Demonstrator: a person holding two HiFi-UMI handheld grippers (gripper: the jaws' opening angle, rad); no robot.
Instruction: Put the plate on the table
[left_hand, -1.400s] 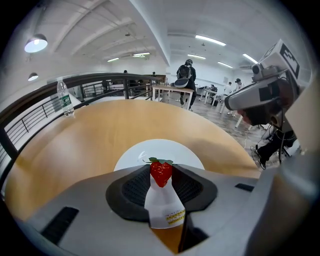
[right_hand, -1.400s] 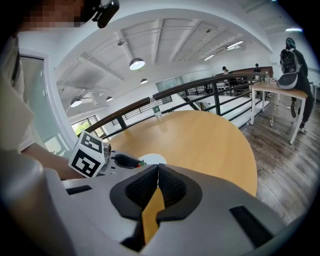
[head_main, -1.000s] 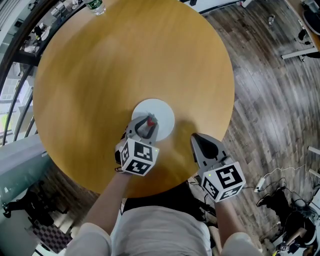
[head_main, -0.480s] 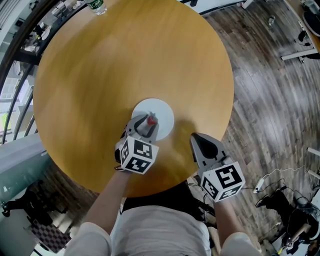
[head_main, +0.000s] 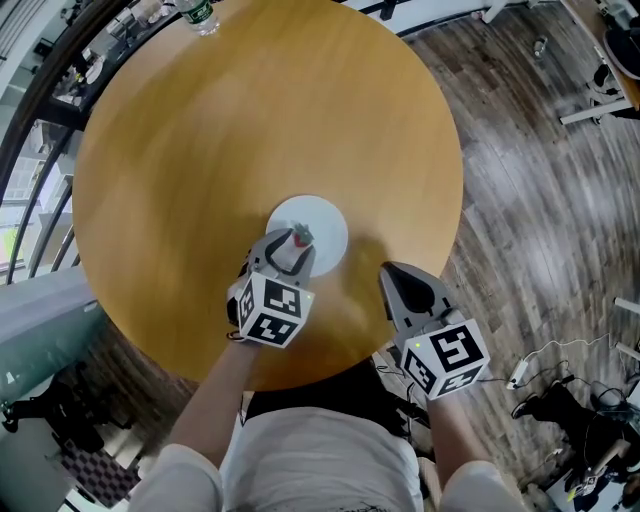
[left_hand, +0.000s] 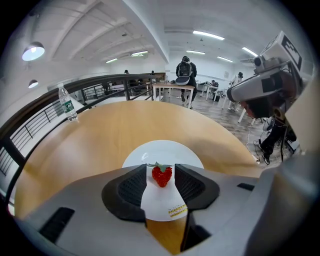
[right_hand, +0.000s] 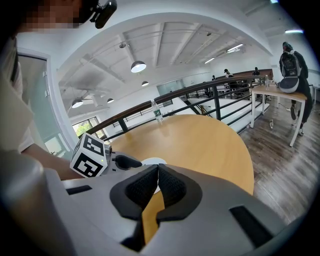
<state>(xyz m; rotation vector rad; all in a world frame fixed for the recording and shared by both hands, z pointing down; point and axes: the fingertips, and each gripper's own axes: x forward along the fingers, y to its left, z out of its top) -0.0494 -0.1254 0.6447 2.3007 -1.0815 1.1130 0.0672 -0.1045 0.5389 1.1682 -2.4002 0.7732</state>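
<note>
A small white plate (head_main: 320, 222) lies flat on the round wooden table (head_main: 250, 120), and a red strawberry (left_hand: 161, 175) rests on its near part. My left gripper (head_main: 290, 242) reaches over the plate's near edge. Its jaws are opening and stand on either side of the strawberry (head_main: 300, 238) without pressing on it or on the plate (left_hand: 165, 150). In the left gripper view my left gripper (left_hand: 161, 172) shows a clear gap. My right gripper (head_main: 392, 277) hovers at the table's near right edge with its jaws together and nothing in them. In its own view my right gripper (right_hand: 158, 167) points toward the plate (right_hand: 152, 161).
A water bottle (head_main: 198, 14) stands at the table's far left rim, next to a dark railing (left_hand: 30, 125). Wood flooring (head_main: 540, 200) spreads to the right, with cables and gear low at the right. A person (left_hand: 185, 75) stands by distant desks.
The head view has shifted a little. The plate stays flat on the table, and both grippers hold their places.
</note>
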